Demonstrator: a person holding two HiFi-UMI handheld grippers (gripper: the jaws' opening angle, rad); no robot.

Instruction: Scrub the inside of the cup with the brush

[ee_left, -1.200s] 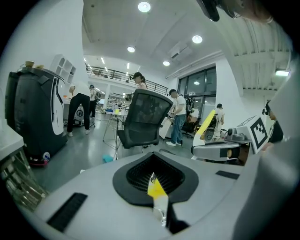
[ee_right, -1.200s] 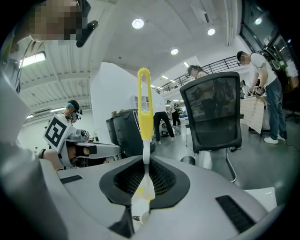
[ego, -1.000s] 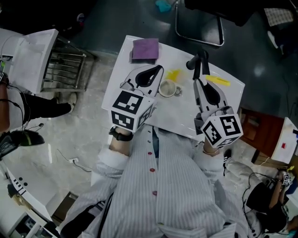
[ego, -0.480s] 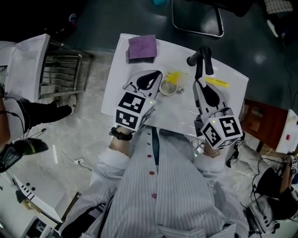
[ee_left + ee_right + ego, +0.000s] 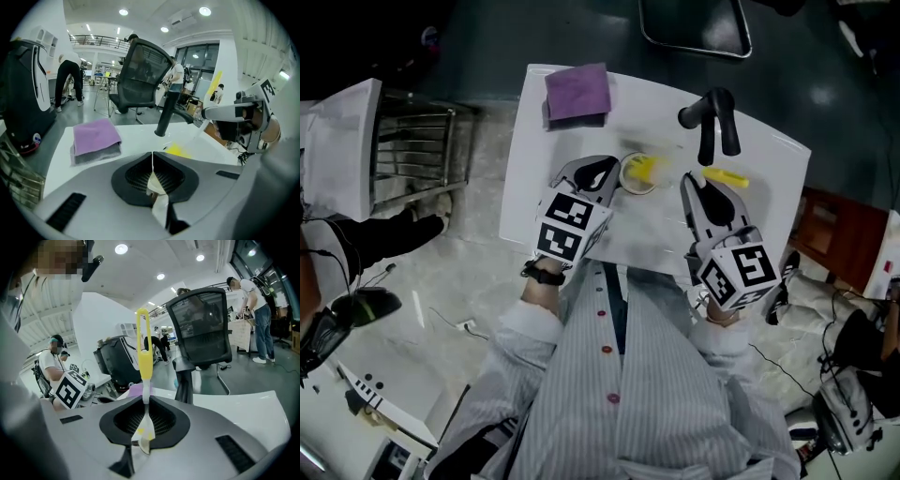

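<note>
Lowered since a second ago, the left gripper (image 5: 616, 162) and right gripper (image 5: 701, 182) now hang close over the white worktop (image 5: 656, 234). Left fingers are pressed together, with the cup (image 5: 636, 176) standing on the worktop just right of their tips. Right fingers pinch the brush (image 5: 143, 352), its yellow handle jutting ahead of them. Beyond the left fingers lies a folded purple cloth (image 5: 578, 91); beyond the right, a black office chair's armrest (image 5: 712, 117) overhangs the worktop's far edge. Pale marbled floor (image 5: 478, 272) flanks the worktop, and ceiling spotlights (image 5: 205, 11) light an open office hall behind.
</note>
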